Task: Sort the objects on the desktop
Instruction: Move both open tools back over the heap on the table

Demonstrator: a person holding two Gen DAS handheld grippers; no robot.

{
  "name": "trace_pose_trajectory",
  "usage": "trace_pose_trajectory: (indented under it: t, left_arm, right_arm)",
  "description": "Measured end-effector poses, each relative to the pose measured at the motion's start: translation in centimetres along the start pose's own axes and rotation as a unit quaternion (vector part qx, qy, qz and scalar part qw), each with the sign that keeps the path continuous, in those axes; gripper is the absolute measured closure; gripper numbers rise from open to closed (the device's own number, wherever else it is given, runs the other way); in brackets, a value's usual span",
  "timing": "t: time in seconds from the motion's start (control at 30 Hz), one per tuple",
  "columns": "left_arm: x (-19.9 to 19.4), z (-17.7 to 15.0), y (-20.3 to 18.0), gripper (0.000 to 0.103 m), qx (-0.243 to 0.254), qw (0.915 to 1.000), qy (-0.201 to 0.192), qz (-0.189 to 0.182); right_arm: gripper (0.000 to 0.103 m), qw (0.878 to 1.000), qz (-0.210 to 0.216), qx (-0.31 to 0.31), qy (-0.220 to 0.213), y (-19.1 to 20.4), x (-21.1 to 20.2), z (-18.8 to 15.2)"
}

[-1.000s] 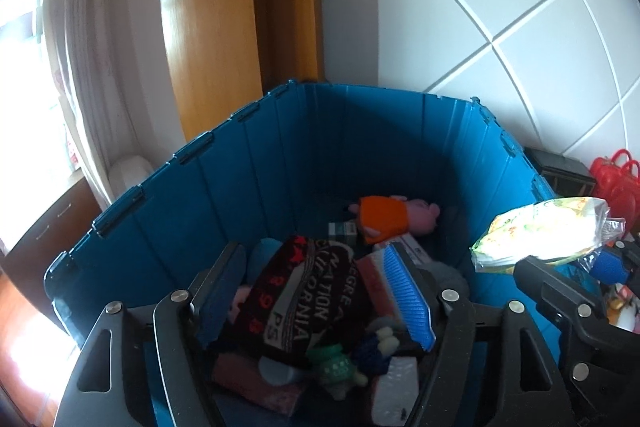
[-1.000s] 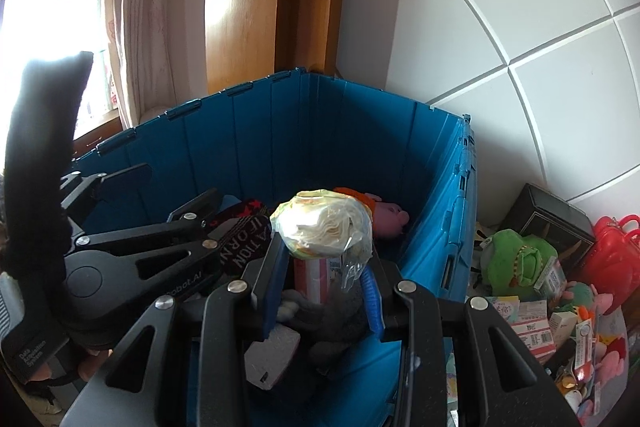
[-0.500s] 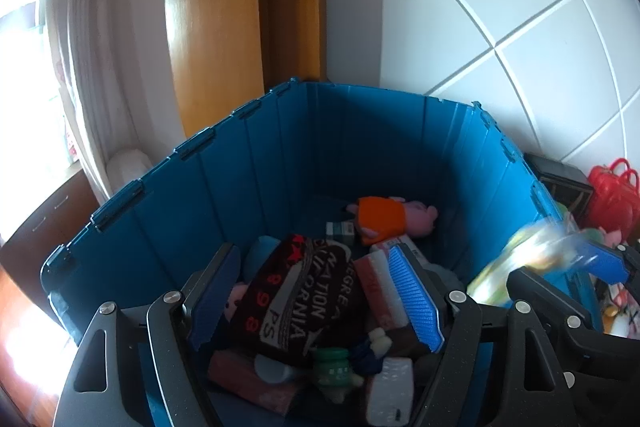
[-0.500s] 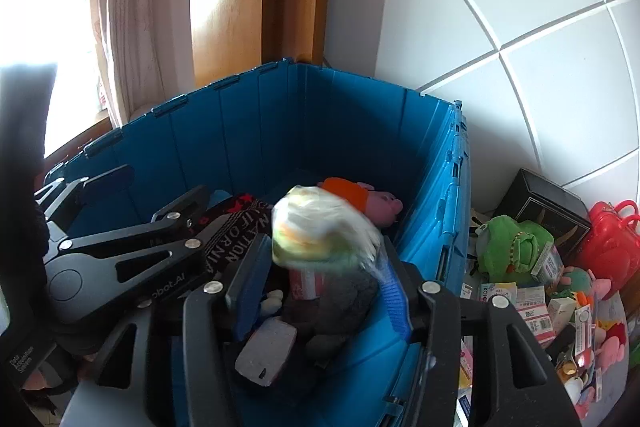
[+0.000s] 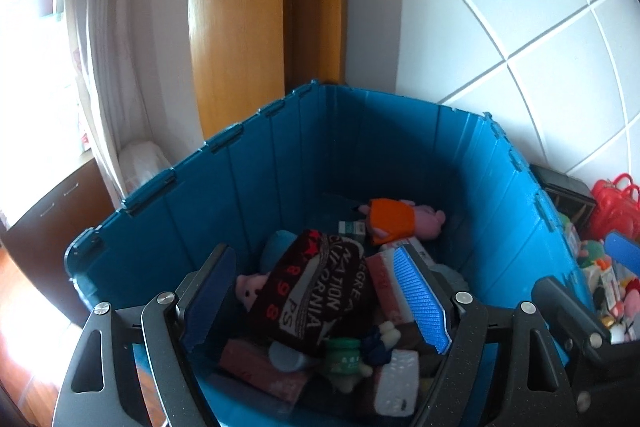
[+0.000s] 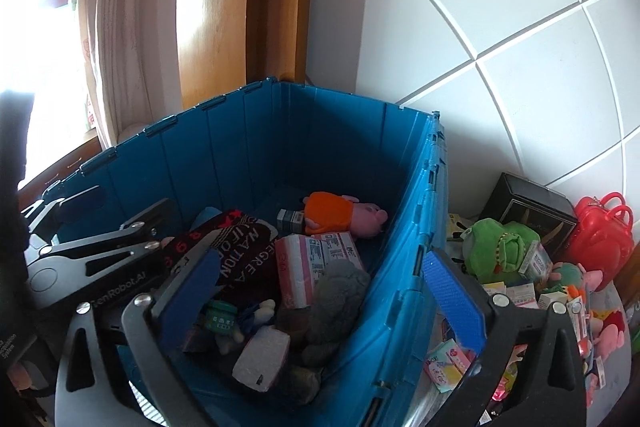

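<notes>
While both claws hover over the blue crate [image 6: 224,147], the left claw [image 5: 316,303] and the right claw [image 6: 320,291] are spreading, nothing pinched. Inside the crate lie a pig plush [image 6: 344,215], a dark cloth [image 5: 316,287] and a pink packet [image 6: 316,267].

Both wrist views close above blue bin [image 5: 304,163], angled down; shared: bin interior, tiled wall [image 6: 500,7].
</notes>
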State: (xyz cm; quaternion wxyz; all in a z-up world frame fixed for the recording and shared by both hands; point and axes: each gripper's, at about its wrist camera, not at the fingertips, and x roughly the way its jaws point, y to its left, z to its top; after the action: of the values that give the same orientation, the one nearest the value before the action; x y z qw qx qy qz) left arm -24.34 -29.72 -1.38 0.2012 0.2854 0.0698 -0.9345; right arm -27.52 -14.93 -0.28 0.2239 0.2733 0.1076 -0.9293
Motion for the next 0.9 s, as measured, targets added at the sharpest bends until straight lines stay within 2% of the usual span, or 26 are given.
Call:
trace_pose_trajectory:
  t: [0.27,0.47,0.67,0.9]
  left_arm:
    - [-4.3,-1.3,-2.6,0.021,0.032,0.9988,-0.026,-0.028]
    - [-7.2,-2.9,-6.6,0.021,0.061,0.9955,-0.031,-0.065]
    - [-9.7,-4.9,-12.9,0.021,0.095,0.9897,-0.026,-0.104]
    - [-12.3,-7.4,-21.6,0.021,0.126,0.9817,-0.012,-0.142]
  right_arm:
    - [0.000,0.999,-0.030,0.028,-0.026,-2.5,-4.8,-1.9]
    - [0.000,0.996,-0.066,0.057,-0.030,-6.1,-8.7,-4.6]
    - [0.000,0.990,-0.105,0.089,-0.024,-11.3,-12.4,-7.8]
    - [0.000,0.982,-0.147,0.122,-0.004,-19.7,-16.4,-12.1]
